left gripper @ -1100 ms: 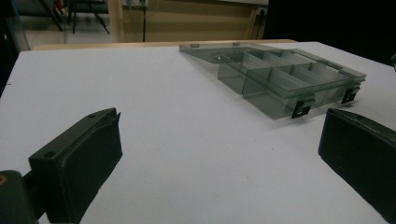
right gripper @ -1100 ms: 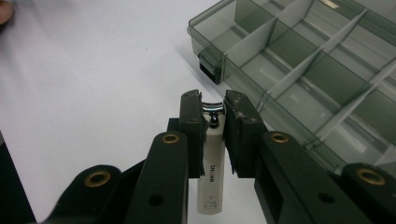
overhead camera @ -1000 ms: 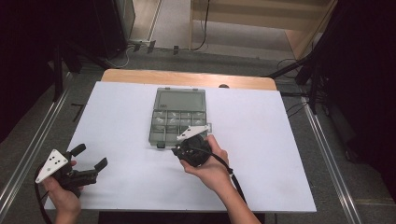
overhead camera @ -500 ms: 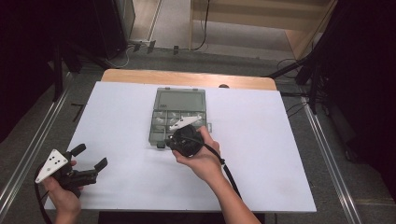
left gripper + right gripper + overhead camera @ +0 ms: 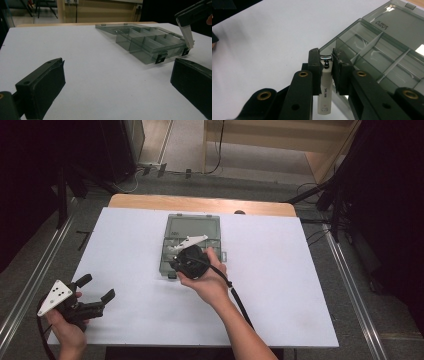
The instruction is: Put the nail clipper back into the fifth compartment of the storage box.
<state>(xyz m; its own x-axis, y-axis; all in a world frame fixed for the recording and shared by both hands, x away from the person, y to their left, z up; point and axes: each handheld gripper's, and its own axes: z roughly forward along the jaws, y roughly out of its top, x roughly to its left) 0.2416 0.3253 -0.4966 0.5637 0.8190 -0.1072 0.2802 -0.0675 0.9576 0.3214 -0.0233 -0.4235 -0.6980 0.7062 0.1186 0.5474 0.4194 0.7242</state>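
Fingers now over organizer corner

The left tongs sit low at the near left corner, held from behind by the left hand, jaws spread wide. The right forearm reaches forward toward the middle; the right hand grips the right tongs, their jaws closed on a small white piece.

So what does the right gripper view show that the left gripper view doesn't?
Right gripper view: the right claw shut on a small white flat tool, with its printed lettering and metal pin. Left gripper view: the left claw, jaws wide open, and the black latches of the smoky clear plastic compartment box. Both: that box, lid open, on the white table.
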